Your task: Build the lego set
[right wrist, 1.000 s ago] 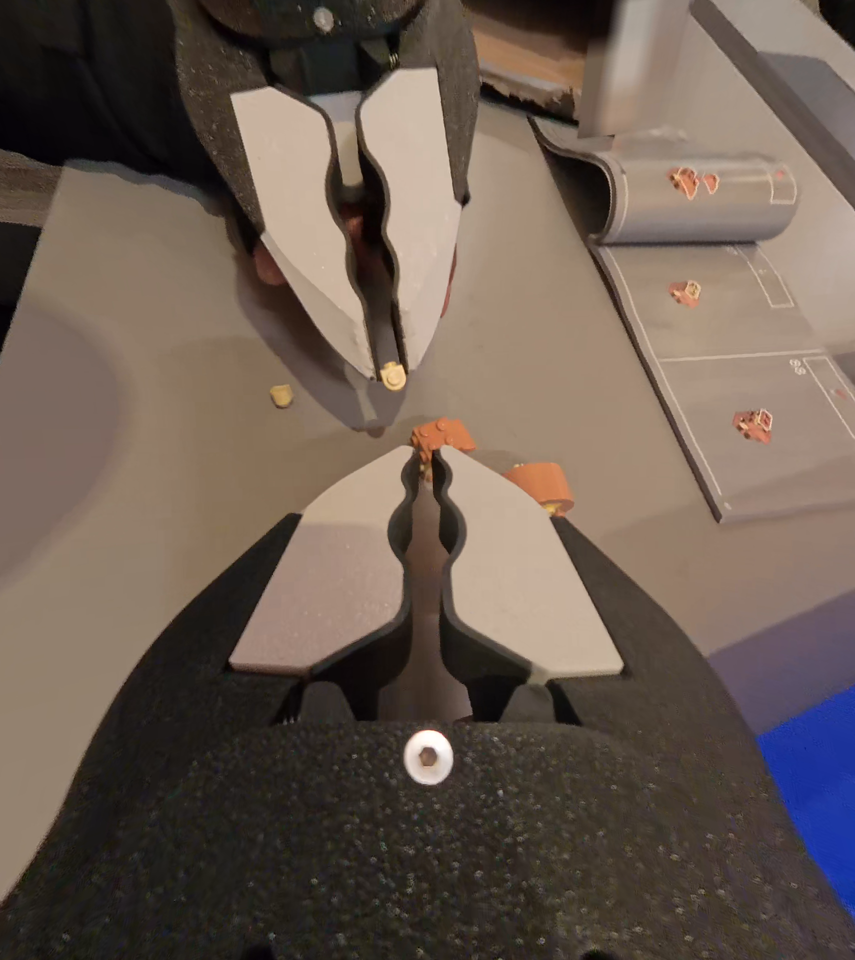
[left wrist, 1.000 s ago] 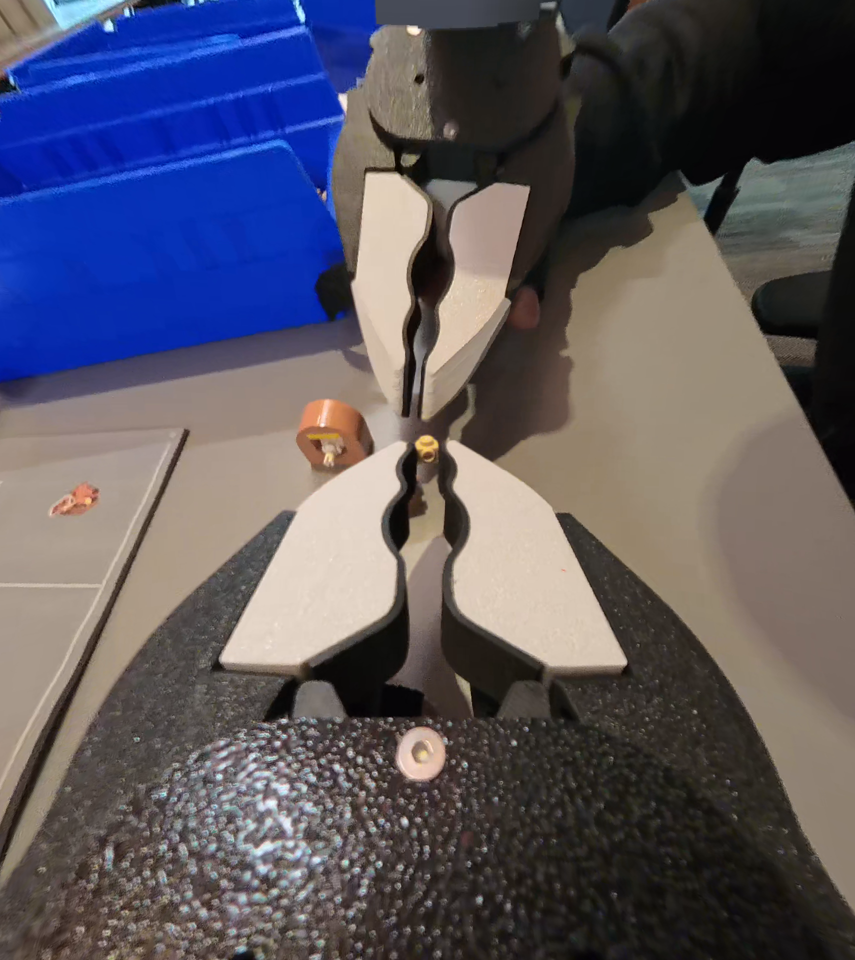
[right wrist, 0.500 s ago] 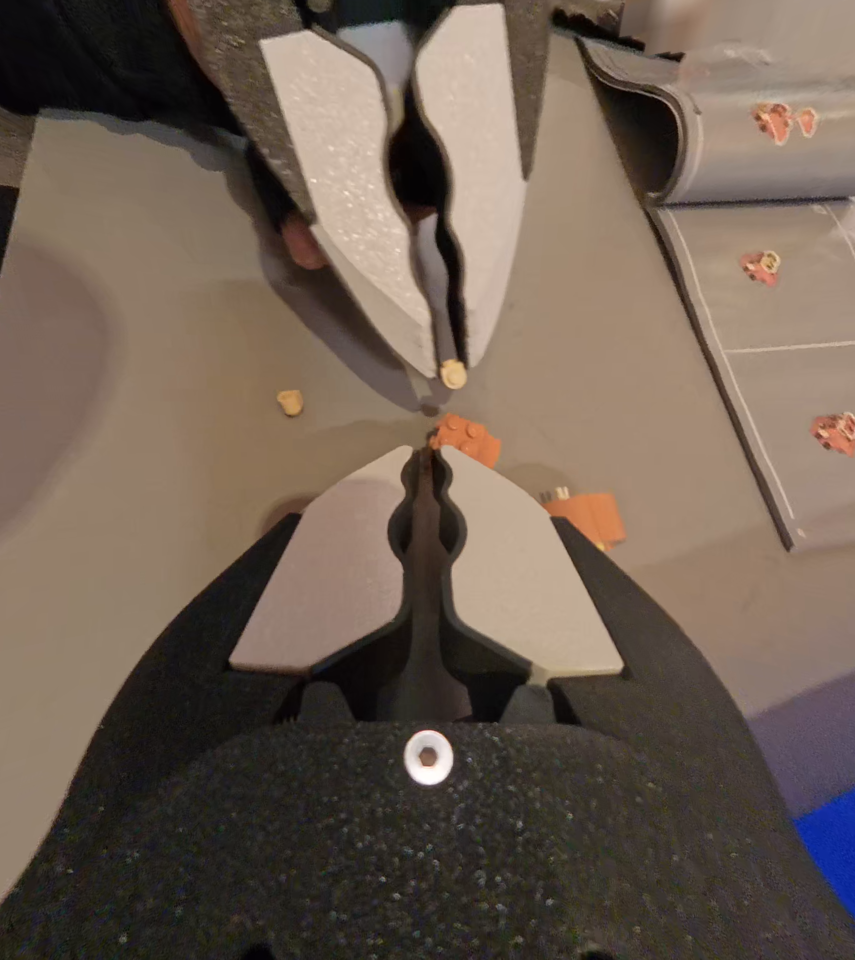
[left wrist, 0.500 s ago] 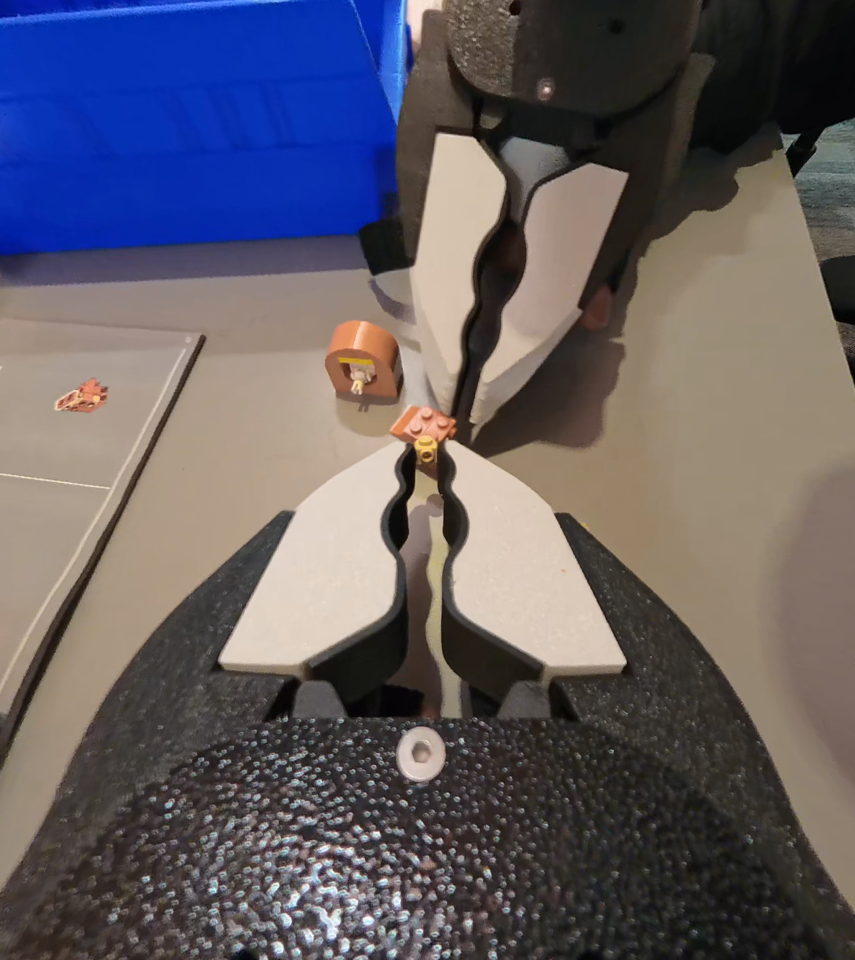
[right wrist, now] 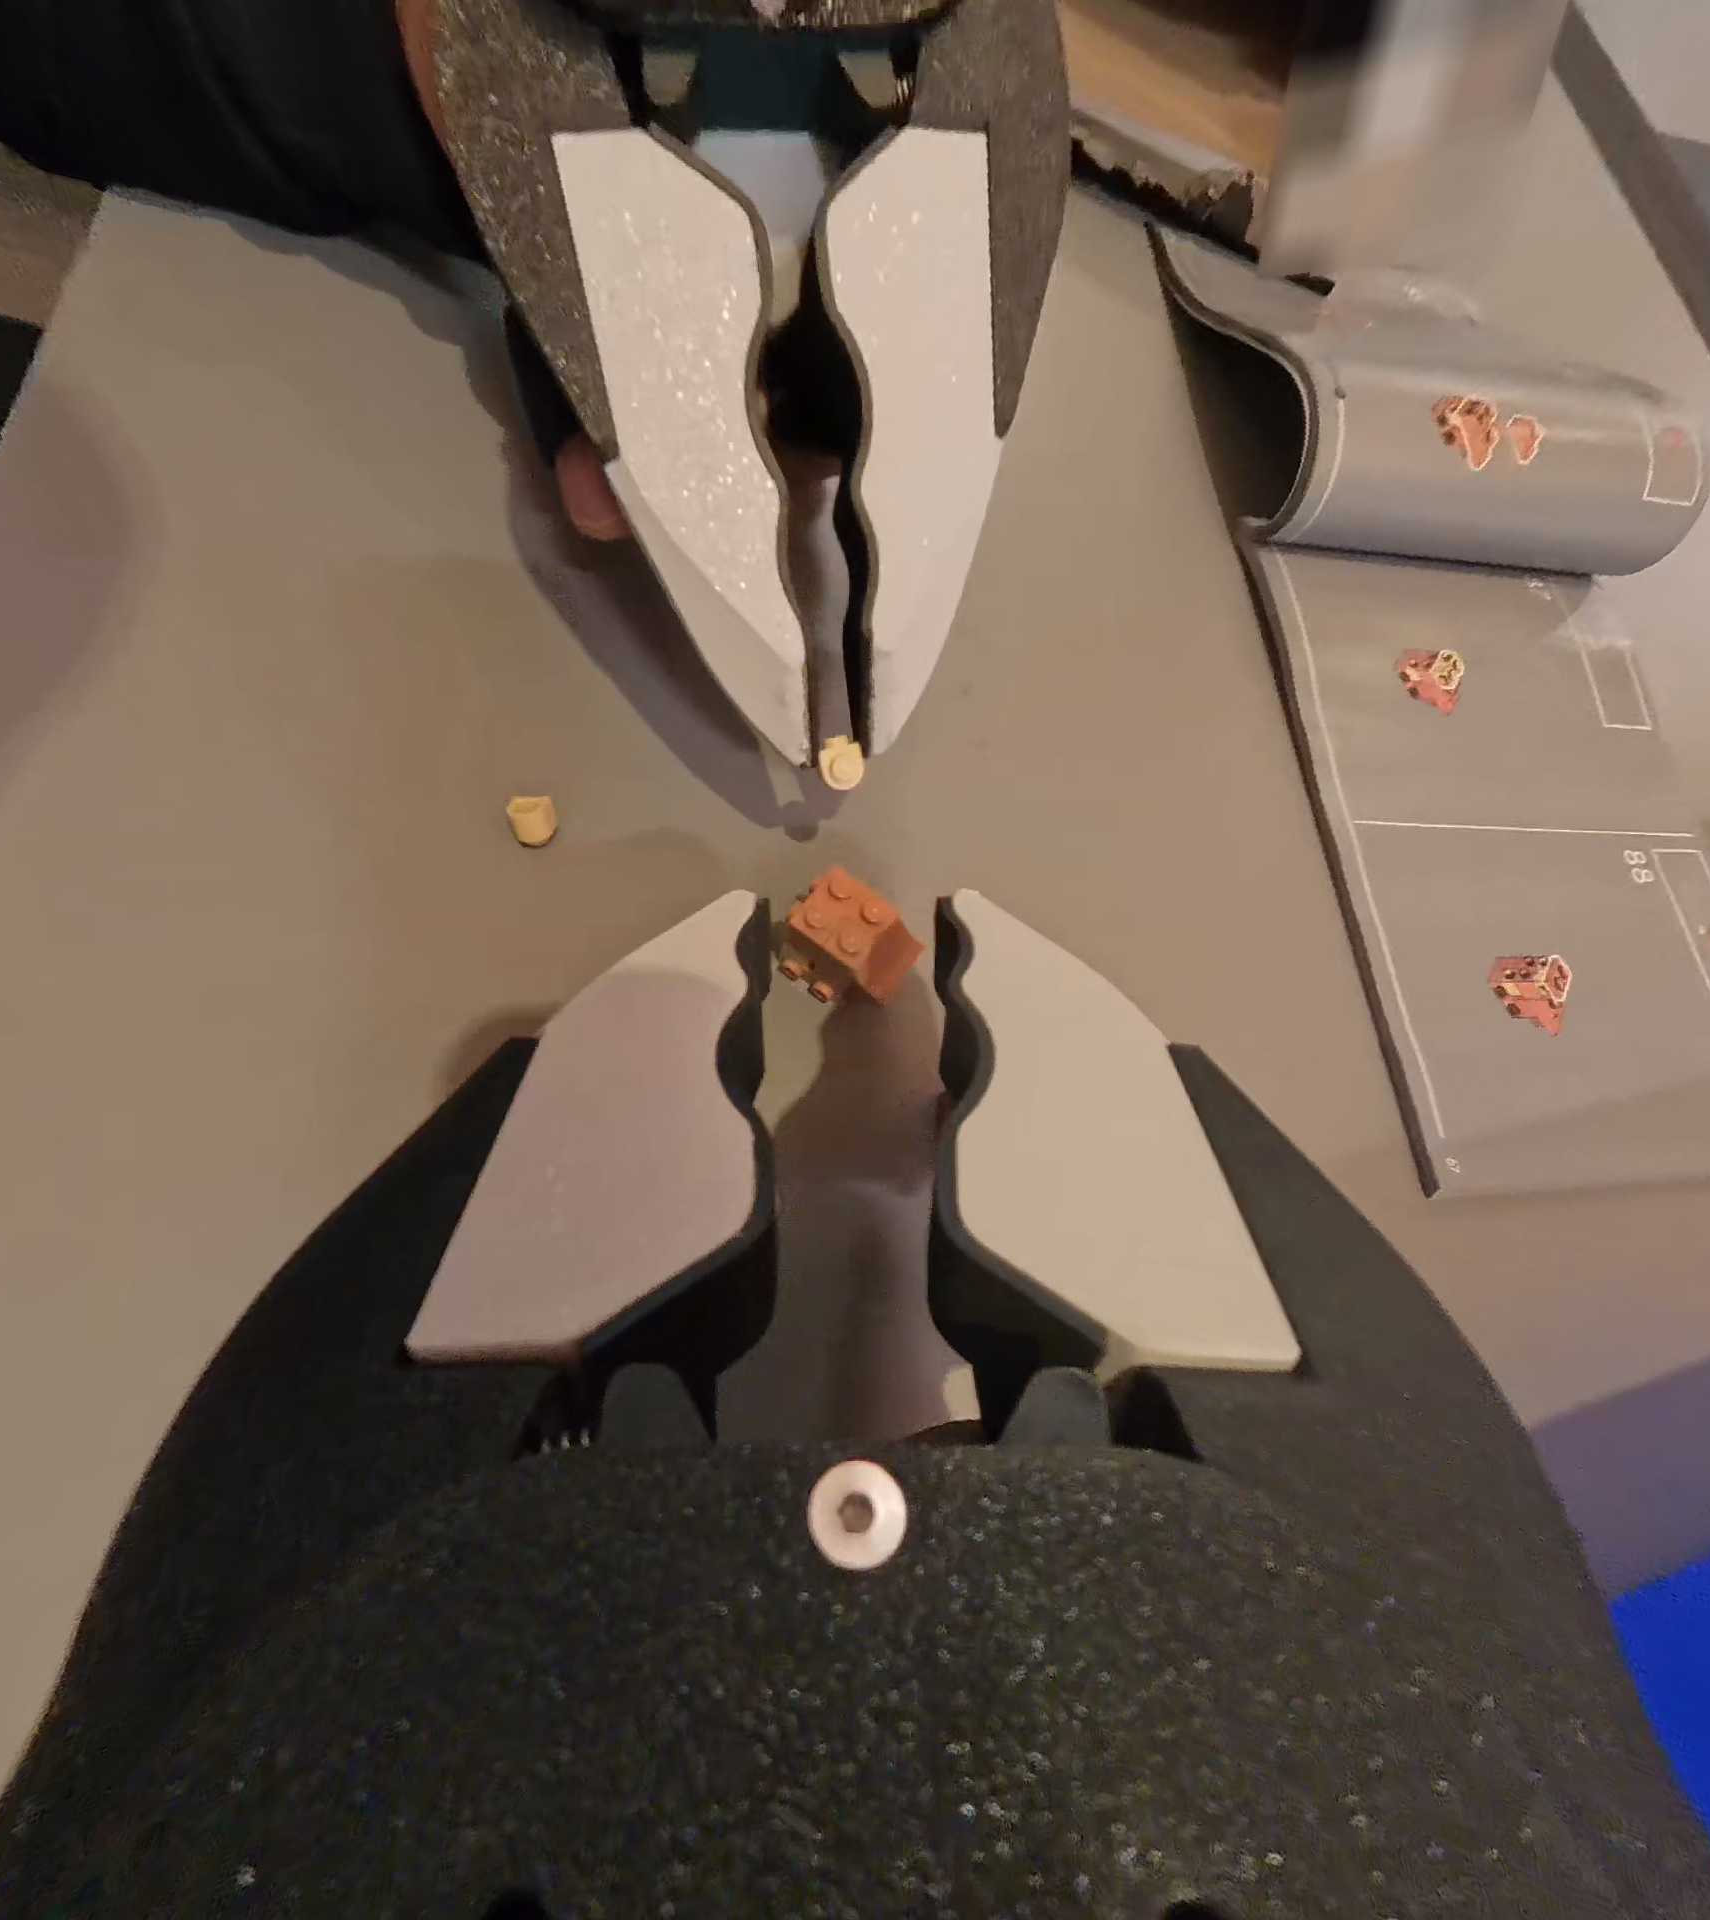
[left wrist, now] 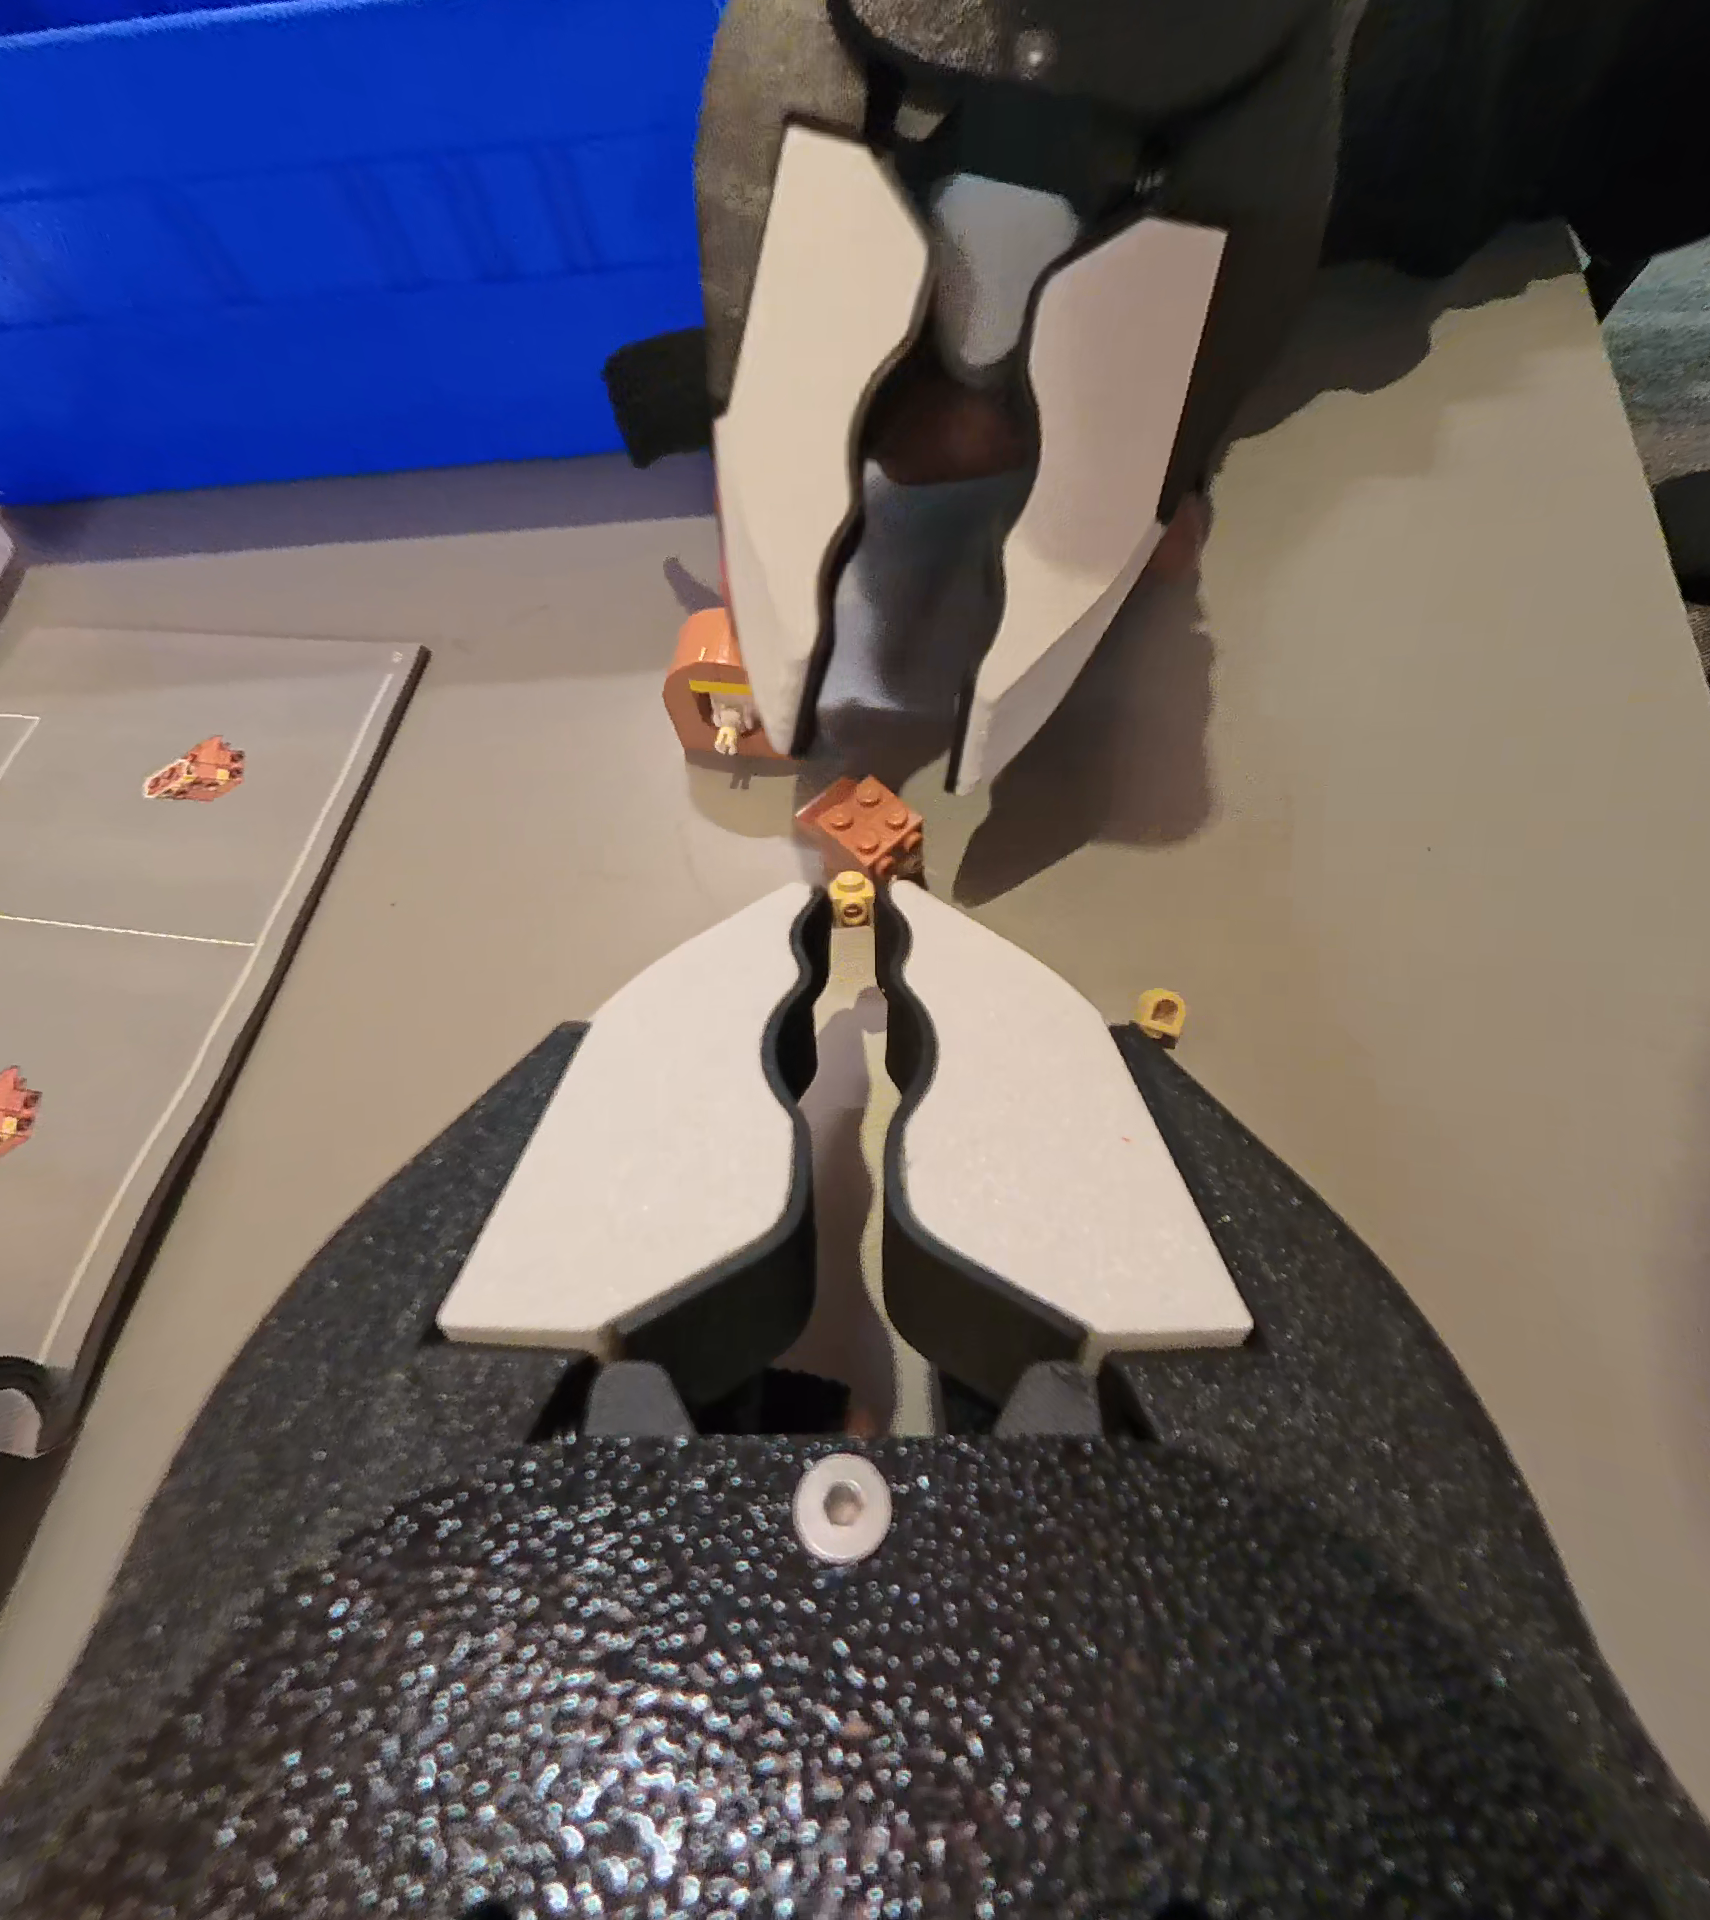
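Two grippers: right [right wrist: 846, 914] has just spread, brick [right wrist: 846, 935] seemingly loose at 12 o'clock; left [left wrist: 851, 902] clamps stud [left wrist: 851, 900].

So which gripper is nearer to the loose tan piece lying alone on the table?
Left. The loose tan piece lies just off the left gripper, beside its right finger. The right gripper is farther off, open around the brown brick.

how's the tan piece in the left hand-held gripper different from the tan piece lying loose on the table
The held tan piece is pinched between the left hand-held gripper's tips, clear of the table; the loose tan piece lies untouched on the table, off to the side. Both are tiny and tan.
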`<state>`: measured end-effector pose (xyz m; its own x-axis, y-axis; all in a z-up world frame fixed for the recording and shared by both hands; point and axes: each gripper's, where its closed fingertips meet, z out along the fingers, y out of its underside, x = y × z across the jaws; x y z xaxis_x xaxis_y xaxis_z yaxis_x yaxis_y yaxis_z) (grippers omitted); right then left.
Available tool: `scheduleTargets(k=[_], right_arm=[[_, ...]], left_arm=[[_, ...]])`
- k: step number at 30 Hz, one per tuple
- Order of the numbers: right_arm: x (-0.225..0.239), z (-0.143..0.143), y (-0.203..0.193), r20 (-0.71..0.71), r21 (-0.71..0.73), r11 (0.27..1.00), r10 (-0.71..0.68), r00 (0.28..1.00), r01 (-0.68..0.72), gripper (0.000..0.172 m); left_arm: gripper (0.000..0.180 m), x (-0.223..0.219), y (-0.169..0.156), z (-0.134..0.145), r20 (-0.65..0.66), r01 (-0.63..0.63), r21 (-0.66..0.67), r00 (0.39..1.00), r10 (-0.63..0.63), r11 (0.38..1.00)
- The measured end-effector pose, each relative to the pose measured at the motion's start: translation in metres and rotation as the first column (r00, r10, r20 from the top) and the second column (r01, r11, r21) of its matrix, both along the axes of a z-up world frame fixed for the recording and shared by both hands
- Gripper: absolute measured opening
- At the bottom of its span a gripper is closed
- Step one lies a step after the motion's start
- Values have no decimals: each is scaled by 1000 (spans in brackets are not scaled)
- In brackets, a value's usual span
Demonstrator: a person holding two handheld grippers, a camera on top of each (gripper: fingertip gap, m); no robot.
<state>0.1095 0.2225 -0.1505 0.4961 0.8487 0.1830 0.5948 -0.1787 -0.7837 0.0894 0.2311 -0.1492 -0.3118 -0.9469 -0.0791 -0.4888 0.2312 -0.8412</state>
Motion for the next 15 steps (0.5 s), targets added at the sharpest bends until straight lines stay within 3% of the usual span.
scheduleTargets(k=[6, 15], right_arm=[[-2, -6, 2, 80, -14, 1000, 10, 997, -8, 35], [8, -6, -8, 172, 1, 1000, 17, 985, -17, 27]], left_arm=[[8, -2, -6, 3, 11, 22, 3, 1000, -22, 1000], [8, -9, -11, 10, 40, 33, 18, 999, -34, 999]])
